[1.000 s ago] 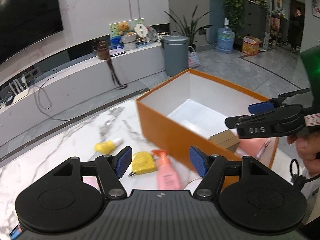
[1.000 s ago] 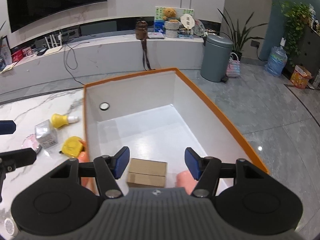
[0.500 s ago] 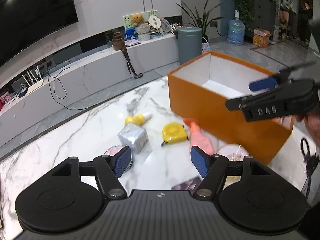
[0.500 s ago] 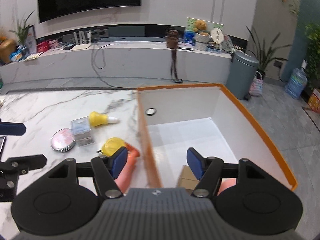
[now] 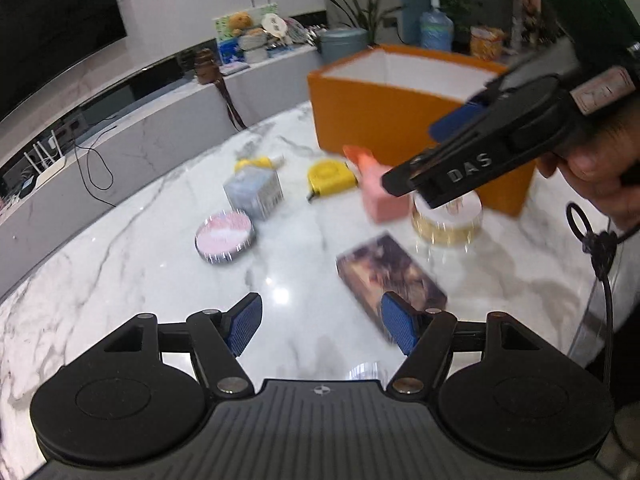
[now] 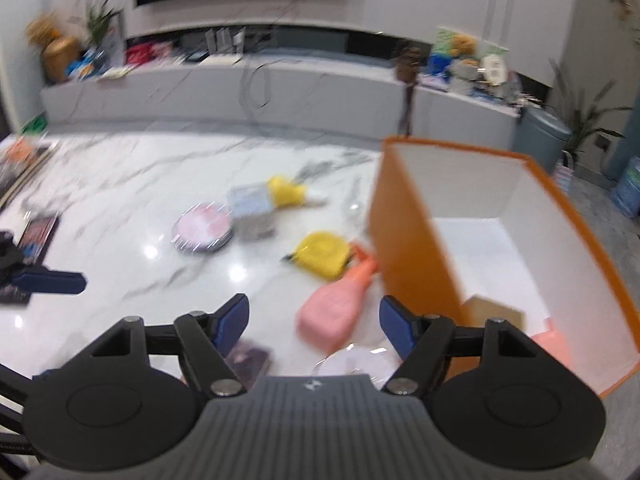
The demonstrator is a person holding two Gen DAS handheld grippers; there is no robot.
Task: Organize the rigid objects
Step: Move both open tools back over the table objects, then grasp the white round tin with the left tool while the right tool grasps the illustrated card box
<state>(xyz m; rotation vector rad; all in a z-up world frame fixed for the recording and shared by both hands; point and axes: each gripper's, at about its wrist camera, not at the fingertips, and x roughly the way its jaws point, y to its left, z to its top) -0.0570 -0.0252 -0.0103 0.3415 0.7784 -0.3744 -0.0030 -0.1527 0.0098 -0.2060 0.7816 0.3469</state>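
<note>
Box [image 6: 412, 240], orange and open-topped, has slid to the right edge of both views since a second ago, with a brown carton [image 6: 494, 314] lying inside. Both tools have swung out over the marble table [image 5: 120, 264], so another pickup looks next. Left gripper [image 5: 320, 330] hangs spread and empty, right gripper [image 6: 314, 320] has just been opening with nothing gripped, above the pink bottle [image 6: 334, 314] lying just beside the box.

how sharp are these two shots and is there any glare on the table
Left wrist view: motion-smeared tabletop items, such as the pink bottle, while the left gripper stays crisp; one glare spot on the marble table. Right wrist view: blurrier overall, several glare spots, fisheye bending at the edges.
</note>
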